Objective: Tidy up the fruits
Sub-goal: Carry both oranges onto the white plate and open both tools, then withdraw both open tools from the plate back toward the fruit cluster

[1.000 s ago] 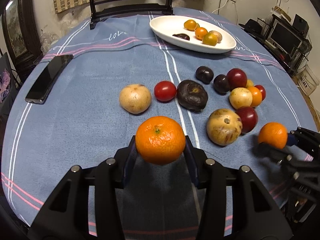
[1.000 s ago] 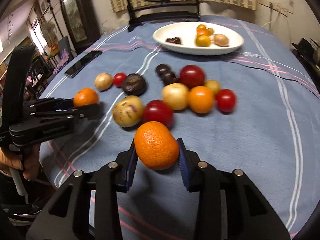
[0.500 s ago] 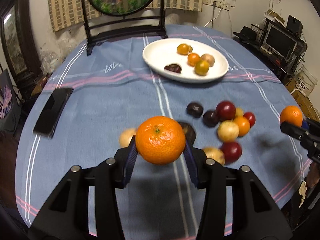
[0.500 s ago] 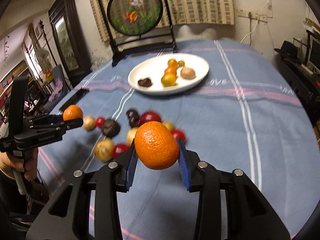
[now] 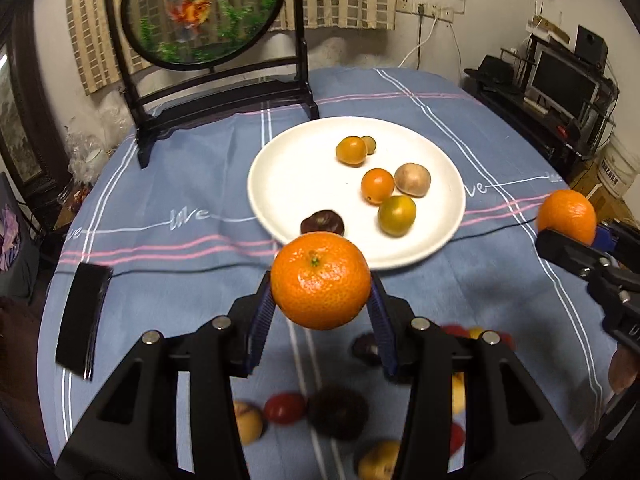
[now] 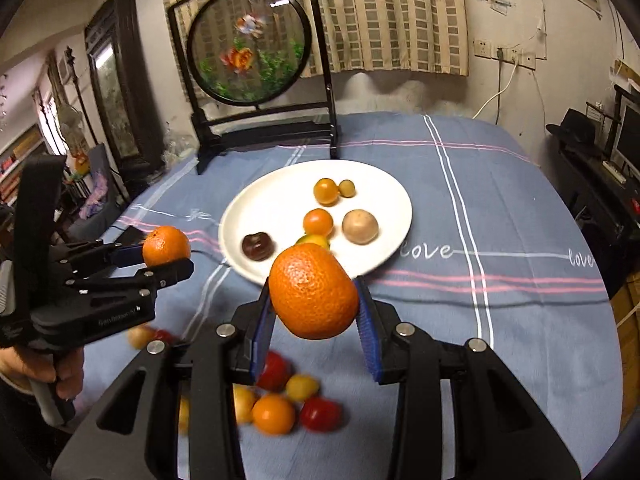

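My left gripper (image 5: 322, 312) is shut on a mandarin (image 5: 321, 279) and holds it in the air just short of the white plate (image 5: 280, 168). My right gripper (image 6: 316, 320) is shut on a second mandarin (image 6: 313, 291), also raised near the plate (image 6: 256, 208). The plate holds several small fruits, among them a dark one (image 5: 322, 222) and a tan one (image 5: 412, 179). Each gripper shows in the other's view: the right one with its mandarin (image 5: 566, 217), the left one with its mandarin (image 6: 166, 246). Loose fruits (image 6: 276, 414) lie on the cloth below both grippers.
A blue striped tablecloth (image 5: 180, 288) covers the round table. A framed round goldfish screen on a black stand (image 5: 200, 12) is behind the plate. A black phone (image 5: 82, 316) lies at the left. Shelves with a monitor (image 5: 564, 80) stand off the right edge.
Both grippers have risen and moved forward toward the plate with their mandarins. The loose fruits have dropped to the bottom of both views and the plate looks much nearer.
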Available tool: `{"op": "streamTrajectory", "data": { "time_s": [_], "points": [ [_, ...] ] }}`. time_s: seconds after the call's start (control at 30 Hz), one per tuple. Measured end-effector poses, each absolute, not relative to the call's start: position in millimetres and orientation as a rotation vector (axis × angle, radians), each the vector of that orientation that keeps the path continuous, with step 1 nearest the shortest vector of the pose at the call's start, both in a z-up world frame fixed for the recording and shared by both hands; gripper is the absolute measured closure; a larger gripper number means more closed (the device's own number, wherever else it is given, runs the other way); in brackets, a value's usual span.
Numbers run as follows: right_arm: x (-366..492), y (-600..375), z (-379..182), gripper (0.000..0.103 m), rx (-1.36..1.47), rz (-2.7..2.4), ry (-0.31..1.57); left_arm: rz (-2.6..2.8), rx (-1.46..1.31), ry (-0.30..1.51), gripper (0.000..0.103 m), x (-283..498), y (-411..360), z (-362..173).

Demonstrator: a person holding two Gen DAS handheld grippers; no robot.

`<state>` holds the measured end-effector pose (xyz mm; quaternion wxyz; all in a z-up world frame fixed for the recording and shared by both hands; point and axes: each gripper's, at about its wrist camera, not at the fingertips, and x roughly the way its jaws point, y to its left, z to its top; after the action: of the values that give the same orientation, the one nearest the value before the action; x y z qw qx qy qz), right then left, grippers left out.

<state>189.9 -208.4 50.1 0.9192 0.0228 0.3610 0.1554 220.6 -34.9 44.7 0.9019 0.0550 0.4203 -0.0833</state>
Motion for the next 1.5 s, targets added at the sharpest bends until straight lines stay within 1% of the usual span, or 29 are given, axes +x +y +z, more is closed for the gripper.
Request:
{"op": "streamTrajectory", "data": {
  "time_s": [0.2, 0.5, 0.57, 0.6, 0.63, 0.67, 0.7, 0.83, 0.9, 0.97, 1.03, 1.2, 1.27, 1.5],
  "points": [
    [233, -203, 29, 0.065, 0.026, 0.287, 0.800, -0.176, 0.101, 0.932, 0.057, 264, -45, 24],
    [274, -189, 1, 0.064, -0.040, 0.284, 0.860, -0.150, 0.084, 0.985, 0.057, 308, -47, -2],
    [280, -186, -3, 0.063, -0.039, 0.281, 0.871, -0.144, 0.069, 0.985, 0.053, 313, -46, -3],
    [282, -184, -6, 0.061, -0.041, 0.275, 0.884, -0.143, 0.063, 0.981, 0.048, 314, -45, -2],
    [283, -183, -7, 0.057, -0.042, 0.272, 0.889, -0.144, 0.057, 0.981, 0.039, 313, -43, -1],
    [283, -183, -7, 0.048, -0.040, 0.261, 0.883, -0.150, 0.049, 0.979, 0.039, 313, -42, 1],
    [282, -183, -7, 0.044, -0.042, 0.249, 0.875, -0.157, 0.045, 0.972, 0.039, 310, -41, 3],
    [272, -187, 1, 0.043, -0.036, 0.244, 0.844, -0.149, 0.078, 0.937, 0.034, 295, -38, 11],
    [265, -191, 6, 0.042, -0.029, 0.240, 0.837, -0.142, 0.084, 0.931, 0.033, 286, -35, 14],
    [258, -195, 8, 0.041, -0.027, 0.236, 0.834, -0.143, 0.079, 0.929, 0.030, 275, -29, 17],
    [249, -201, 9, 0.041, -0.020, 0.230, 0.838, -0.138, 0.080, 0.922, 0.030, 263, -23, 19],
    [217, -215, 12, 0.041, -0.001, 0.221, 0.829, -0.126, 0.076, 0.920, 0.027, 225, -5, 17],
    [201, -222, 11, 0.041, 0.012, 0.218, 0.827, -0.114, 0.065, 0.925, 0.024, 213, 4, 16],
    [152, -238, 1, 0.039, 0.070, 0.203, 0.853, -0.093, 0.021, 0.940, 0.023, 174, 28, 10]
  ]
}}
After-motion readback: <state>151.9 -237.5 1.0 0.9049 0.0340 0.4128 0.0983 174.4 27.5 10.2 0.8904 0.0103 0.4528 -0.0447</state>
